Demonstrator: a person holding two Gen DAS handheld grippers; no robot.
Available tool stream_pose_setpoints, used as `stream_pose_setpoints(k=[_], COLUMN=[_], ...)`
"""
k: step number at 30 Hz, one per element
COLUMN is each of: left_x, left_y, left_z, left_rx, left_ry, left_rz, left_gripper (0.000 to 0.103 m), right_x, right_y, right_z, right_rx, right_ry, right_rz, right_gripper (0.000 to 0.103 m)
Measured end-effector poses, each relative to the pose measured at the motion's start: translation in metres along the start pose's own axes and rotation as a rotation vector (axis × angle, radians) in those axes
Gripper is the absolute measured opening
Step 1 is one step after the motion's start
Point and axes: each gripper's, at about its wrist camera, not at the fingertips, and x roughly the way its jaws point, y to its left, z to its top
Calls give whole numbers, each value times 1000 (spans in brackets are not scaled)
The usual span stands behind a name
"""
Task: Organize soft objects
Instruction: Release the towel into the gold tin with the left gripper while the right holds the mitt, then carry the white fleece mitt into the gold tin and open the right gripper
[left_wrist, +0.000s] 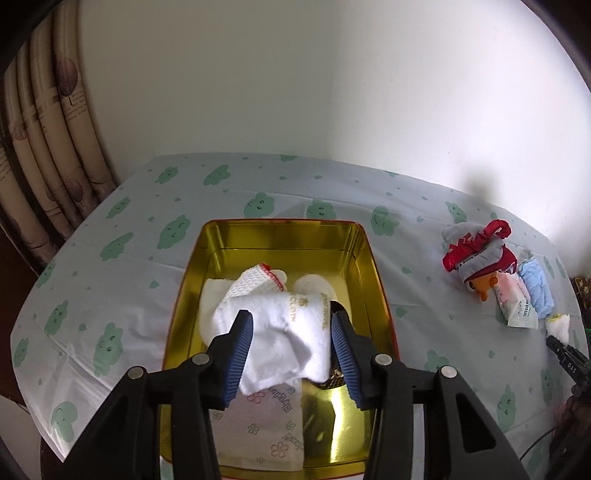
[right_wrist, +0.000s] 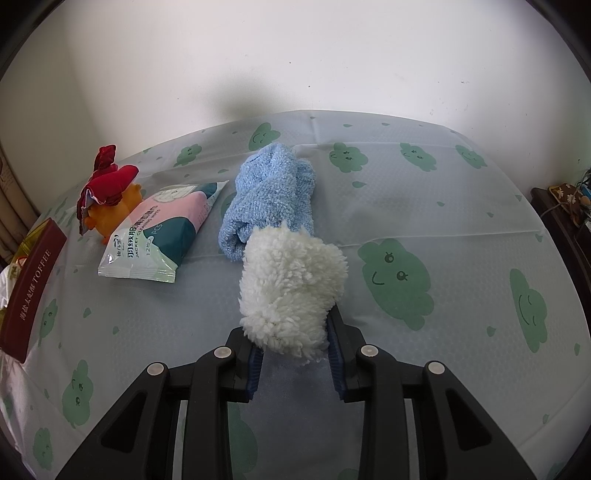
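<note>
An open gold tin (left_wrist: 373, 266) stands on the cloud-print tablecloth in the left wrist view. In it lie a white folded cloth with a red-stitched edge (left_wrist: 258, 280) and a flowered tissue pack (left_wrist: 266, 432). My left gripper (left_wrist: 291, 316) hovers over the tin, open, with a white printed cloth (left_wrist: 291, 328) loose between its blue pads. My right gripper (right_wrist: 290, 330) is shut on a white fluffy piece (right_wrist: 291, 280) just above the table. A rolled blue towel (right_wrist: 273, 195) lies right behind the fluffy piece.
Left of the towel lie a pack of cleaning wipes (right_wrist: 162, 229) and an orange plush toy in red and grey cloth (right_wrist: 110, 199). The tin's maroon side (right_wrist: 33, 288) is at the far left. A wall backs the table, and curtains (left_wrist: 44, 129) hang at the left.
</note>
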Motion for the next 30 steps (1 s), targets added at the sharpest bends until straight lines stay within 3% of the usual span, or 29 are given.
stream_pose_setpoints(k=[11, 21, 30], left_x=[-31, -34, -29], left_y=[29, 76, 106], left_z=[-28, -47, -59], left_rx=[19, -100, -161], left_ry=[-89, -106, -119], left_rz=[85, 122, 174], left_gripper=[45, 45, 45], right_x=[-1, -10, -36], right_y=[1, 9, 58], right_z=[-1, 0, 10], right_rx=[-10, -31, -106], right_ry=[-1, -18, -39], right_rz=[-12, -49, 6], right_gripper=[28, 25, 25])
